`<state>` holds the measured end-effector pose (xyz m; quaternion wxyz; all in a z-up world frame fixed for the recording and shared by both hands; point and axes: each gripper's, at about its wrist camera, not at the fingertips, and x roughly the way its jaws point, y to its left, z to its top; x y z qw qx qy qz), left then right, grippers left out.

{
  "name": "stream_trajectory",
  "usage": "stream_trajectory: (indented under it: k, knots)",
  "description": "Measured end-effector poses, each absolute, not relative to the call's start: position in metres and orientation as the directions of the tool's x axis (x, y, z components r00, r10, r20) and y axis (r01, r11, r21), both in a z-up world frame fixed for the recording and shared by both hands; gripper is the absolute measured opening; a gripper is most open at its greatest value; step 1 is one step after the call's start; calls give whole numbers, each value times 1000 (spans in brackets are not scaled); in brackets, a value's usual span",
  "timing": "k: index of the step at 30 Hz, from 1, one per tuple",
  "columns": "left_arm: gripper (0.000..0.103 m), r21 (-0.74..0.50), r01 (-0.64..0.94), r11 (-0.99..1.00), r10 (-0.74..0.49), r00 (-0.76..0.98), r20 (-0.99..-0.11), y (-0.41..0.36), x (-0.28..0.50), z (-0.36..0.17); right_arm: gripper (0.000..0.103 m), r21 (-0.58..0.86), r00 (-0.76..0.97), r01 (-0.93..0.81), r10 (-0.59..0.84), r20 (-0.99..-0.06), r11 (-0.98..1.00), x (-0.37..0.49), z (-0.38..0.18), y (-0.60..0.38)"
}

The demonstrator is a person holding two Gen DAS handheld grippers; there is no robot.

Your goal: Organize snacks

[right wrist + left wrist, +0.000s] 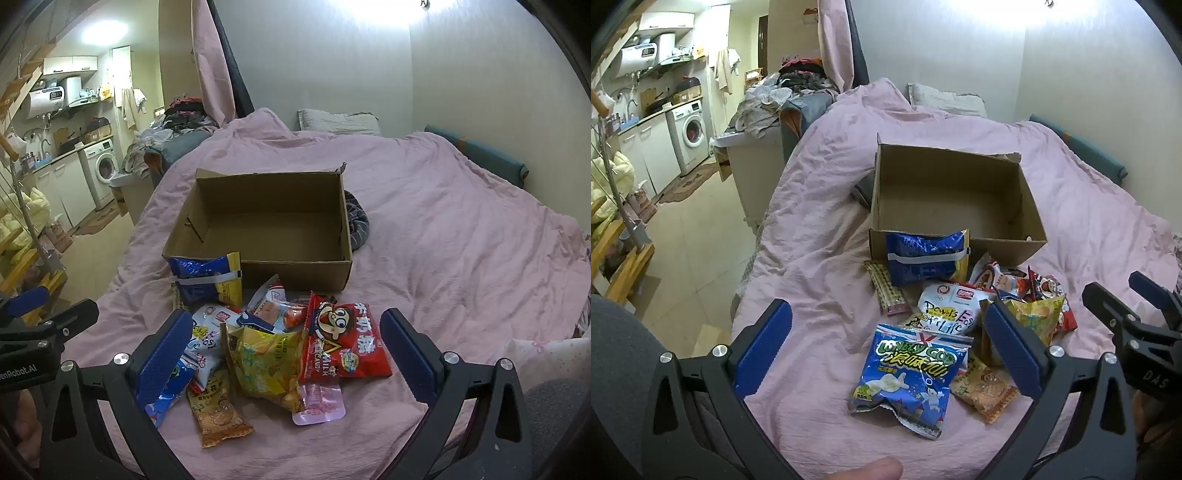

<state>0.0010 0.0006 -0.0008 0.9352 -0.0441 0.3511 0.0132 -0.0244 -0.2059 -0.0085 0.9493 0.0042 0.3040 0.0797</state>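
Observation:
An empty cardboard box stands open on the pink bedspread. In front of it lies a heap of snack packets. A blue Lonely God bag lies between the fingers of my left gripper, which is open and above it, not touching. A dark blue bag leans on the box's front wall. My right gripper is open over a yellow chip bag and a red milk candy bag. An orange packet lies nearest.
The pink bedspread stretches free to the right of the box. A striped cloth lies by the box's right side. The bed's left edge drops to a tiled floor with a washing machine and cluttered counter.

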Motion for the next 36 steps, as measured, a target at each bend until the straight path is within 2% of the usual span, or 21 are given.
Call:
stream_trajectory:
  k: [36]
  knots:
    - [103,-80,-63,995,-4,764,-646,2,1,4,103,73,807,-115,136,-574,991,-27,-8,-218]
